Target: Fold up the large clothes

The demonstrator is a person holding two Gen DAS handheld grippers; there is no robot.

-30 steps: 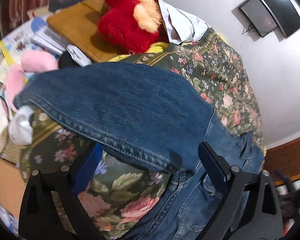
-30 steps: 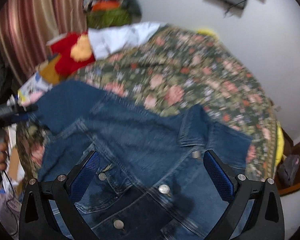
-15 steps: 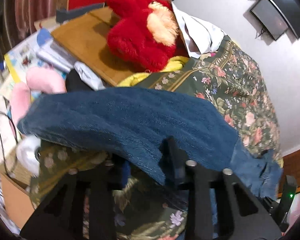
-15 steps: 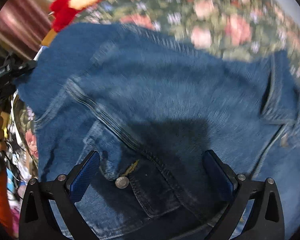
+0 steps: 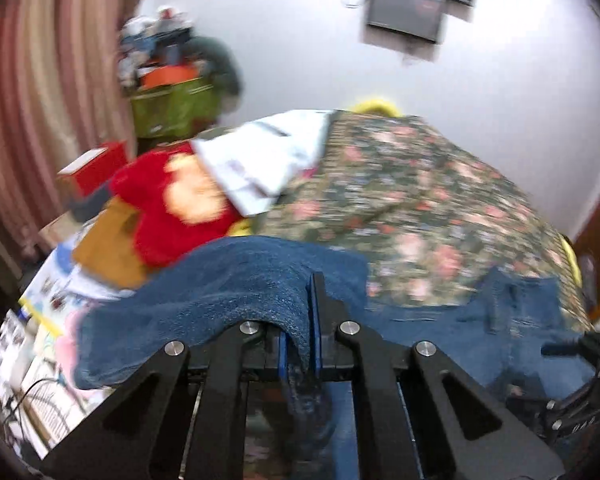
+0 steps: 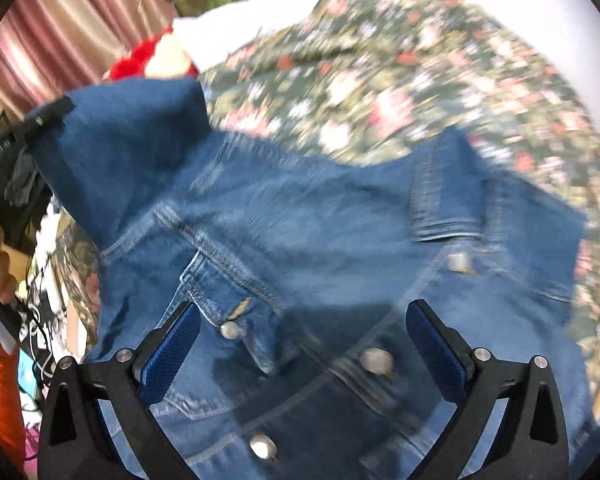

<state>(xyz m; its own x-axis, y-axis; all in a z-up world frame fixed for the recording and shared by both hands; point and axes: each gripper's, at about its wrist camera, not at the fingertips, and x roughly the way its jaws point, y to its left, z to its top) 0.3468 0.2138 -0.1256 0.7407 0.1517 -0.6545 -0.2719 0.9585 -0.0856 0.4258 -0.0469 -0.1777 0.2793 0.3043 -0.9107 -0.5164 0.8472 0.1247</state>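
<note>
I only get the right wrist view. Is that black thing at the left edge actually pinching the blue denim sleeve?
Observer: Yes. The left wrist view shows the left tool has just closed on a fold of the blue denim sleeve, with the cloth between its blue pads.
Visitor: What's on the wall past the bed?
Observer: A dark flat screen is mounted high on the white wall.
Visitor: And that red fuzz I can glimpse?
Observer: It's a red plush toy lying on a brown wooden board.

Rough denim jacket (image 6: 320,216), floral cloth bedspread (image 6: 400,60)
</note>
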